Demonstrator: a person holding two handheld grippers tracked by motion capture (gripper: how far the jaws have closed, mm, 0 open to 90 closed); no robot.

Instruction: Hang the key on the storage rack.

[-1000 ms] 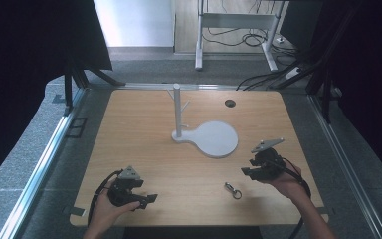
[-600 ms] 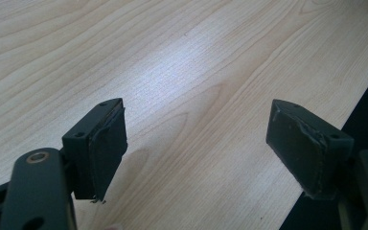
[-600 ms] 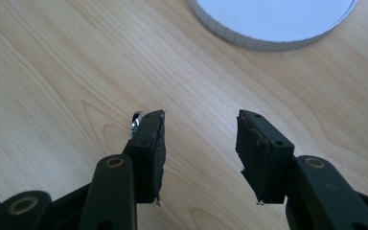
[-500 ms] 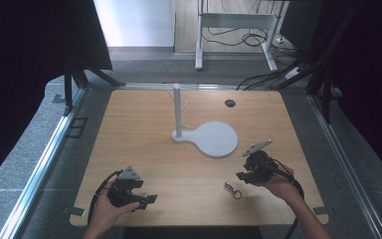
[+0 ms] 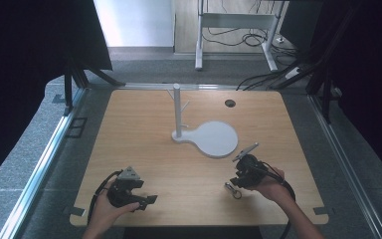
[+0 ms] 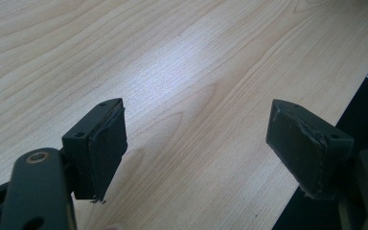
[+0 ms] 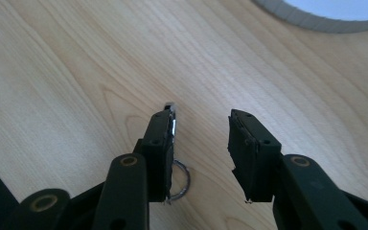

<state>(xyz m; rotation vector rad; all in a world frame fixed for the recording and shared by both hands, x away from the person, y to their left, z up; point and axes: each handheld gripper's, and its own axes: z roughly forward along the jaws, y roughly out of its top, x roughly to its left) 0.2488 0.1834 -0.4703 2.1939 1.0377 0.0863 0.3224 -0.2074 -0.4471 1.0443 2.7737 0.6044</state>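
A small metal key ring with a clasp (image 5: 233,190) lies flat on the wooden table, right of the front middle. My right gripper (image 5: 235,181) hangs just over it, pointing down and to the left. In the right gripper view the ring (image 7: 182,180) lies against the inner side of the left jaw, and the clasp (image 7: 171,106) pokes out past that jaw's tip. The right gripper (image 7: 201,120) has just been closing, but a clear gap remains and the right pad touches nothing. My left gripper (image 5: 146,201) rests open near the front left, with bare wood between the jaws of this left gripper (image 6: 196,125).
A white stand with a peg post (image 5: 177,112) and a round base plate (image 5: 218,140) sits mid-table, just behind the right gripper; the plate's rim (image 7: 287,10) shows at the top of the right gripper view. A dark cable hole (image 5: 230,103) sits at the back. The table's front edge (image 6: 316,187) is close to the left gripper.
The right gripper has moved left and down until it stands over the key ring, and its jaws stand closer together. The left gripper has stayed in place.
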